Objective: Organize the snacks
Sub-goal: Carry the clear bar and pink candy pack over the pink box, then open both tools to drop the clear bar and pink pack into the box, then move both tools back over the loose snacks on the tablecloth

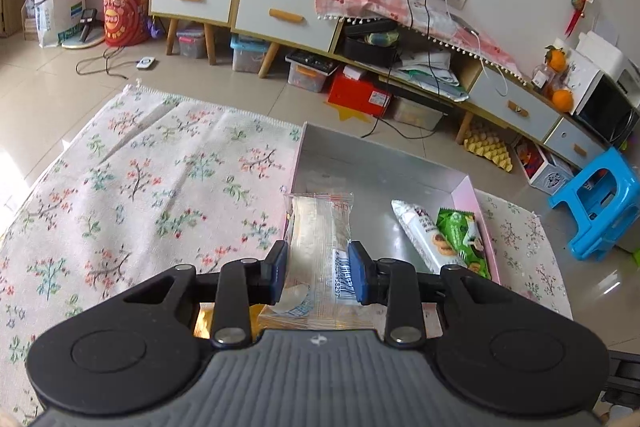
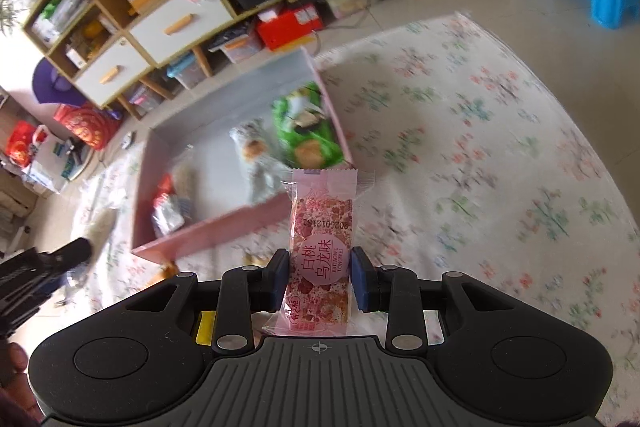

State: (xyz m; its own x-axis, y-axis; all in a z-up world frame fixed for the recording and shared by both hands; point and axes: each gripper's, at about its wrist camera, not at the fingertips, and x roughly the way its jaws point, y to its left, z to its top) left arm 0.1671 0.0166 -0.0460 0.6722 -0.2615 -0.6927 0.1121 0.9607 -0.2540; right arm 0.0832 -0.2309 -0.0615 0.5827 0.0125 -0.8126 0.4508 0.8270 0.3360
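Observation:
My left gripper (image 1: 318, 273) is shut on a clear-wrapped pale snack bar (image 1: 320, 227) and holds it over the near left part of the pink box (image 1: 486, 223). In the box lie a white cookie packet (image 1: 422, 231) and a green cookie packet (image 1: 464, 239). My right gripper (image 2: 319, 277) is shut on a pink peach-oolong snack bar (image 2: 322, 247), held above the floral cloth just in front of the pink box (image 2: 216, 233). That box holds the green packet (image 2: 306, 135), the white packet (image 2: 256, 157) and a silver-red packet (image 2: 170, 211). The left gripper's arm (image 2: 40, 267) shows at the left edge.
The box sits on a floral cloth (image 1: 152, 179) on the tile floor. A low cabinet with drawers (image 1: 280, 15), storage bins and cables lines the far wall. A blue plastic stool (image 1: 600, 199) stands to the right.

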